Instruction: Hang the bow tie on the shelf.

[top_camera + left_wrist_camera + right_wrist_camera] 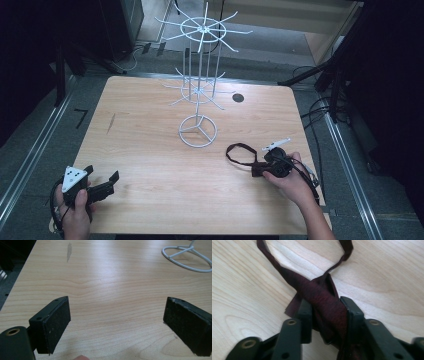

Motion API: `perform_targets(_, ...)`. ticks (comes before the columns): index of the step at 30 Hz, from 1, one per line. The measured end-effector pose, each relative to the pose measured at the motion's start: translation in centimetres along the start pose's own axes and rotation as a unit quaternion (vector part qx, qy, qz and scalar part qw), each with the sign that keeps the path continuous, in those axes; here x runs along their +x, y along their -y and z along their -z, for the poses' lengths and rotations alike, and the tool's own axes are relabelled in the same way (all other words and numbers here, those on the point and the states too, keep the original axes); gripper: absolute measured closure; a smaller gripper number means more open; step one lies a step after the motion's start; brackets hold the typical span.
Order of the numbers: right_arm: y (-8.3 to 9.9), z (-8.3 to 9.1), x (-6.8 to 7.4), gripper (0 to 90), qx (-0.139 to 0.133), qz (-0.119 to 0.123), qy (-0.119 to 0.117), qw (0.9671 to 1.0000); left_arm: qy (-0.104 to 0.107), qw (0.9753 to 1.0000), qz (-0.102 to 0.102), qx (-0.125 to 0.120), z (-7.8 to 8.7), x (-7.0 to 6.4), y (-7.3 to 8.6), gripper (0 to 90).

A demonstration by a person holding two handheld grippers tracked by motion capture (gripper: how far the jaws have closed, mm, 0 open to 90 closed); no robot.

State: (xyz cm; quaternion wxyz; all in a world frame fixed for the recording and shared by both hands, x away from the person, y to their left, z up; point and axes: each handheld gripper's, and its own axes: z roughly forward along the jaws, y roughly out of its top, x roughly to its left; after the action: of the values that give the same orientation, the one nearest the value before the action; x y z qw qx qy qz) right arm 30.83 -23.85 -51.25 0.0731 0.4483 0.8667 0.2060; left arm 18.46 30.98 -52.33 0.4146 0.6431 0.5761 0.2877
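A dark maroon necktie [239,151] lies on the wooden table [150,150] at the right, its thin band forming a loop. My right gripper [261,167] is shut on the wide folded part of the necktie [324,300], both jaws pressing its cloth just above the tabletop. A white wire display rack [199,90] with hooked arms stands at the table's middle back; its ring base [186,257] shows at the top right of the left gripper view. My left gripper [102,182] hovers at the front left corner, open, nothing between its pads [56,322].
A small dark round hole [238,97] sits in the tabletop right of the rack. A dull grey streak [110,123] marks the wood at the left. Cables and dark stands crowd the floor beyond the right and back edges.
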Motion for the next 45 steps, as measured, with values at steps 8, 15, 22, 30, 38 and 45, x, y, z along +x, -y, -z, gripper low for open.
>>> perform_targets(8, 0.1, 0.1, 0.0, 80.7, -0.003, -0.011, 0.002, 0.9999, 0.000, 1.0000, 0.001, 0.000, 0.0, 0.0, 0.0, 8.0)
perform_targets(15, 0.7, 0.1, 0.1, 83.3, -0.027, -0.026, 0.010, 0.9992, 0.001, 1.0000, 0.005, -0.001, 0.0, 0.1, 0.0, 8.0)
perform_targets(22, 1.1, 0.7, 0.5, 84.0, -0.081, -0.031, 0.036, 0.9956, 0.001, 1.0000, 0.004, -0.002, 0.0, 0.2, 0.0, 8.0)
perform_targets(30, 0.5, 2.6, 1.0, 84.0, -0.148, -0.041, 0.032, 0.9876, 0.000, 1.0000, 0.005, -0.002, 0.0, 0.1, 0.0, 8.0)
perform_targets(38, -0.5, 4.3, 1.7, 84.0, -0.206, -0.047, 0.027, 0.9771, 0.000, 1.0000, 0.005, -0.002, 0.0, 0.1, 0.0, 8.0)
perform_targets(45, -1.1, 5.0, 2.2, 83.9, -0.234, -0.049, 0.031, 0.9706, 0.001, 1.0000, 0.004, -0.003, 0.0, 0.1, 0.0, 8.0)
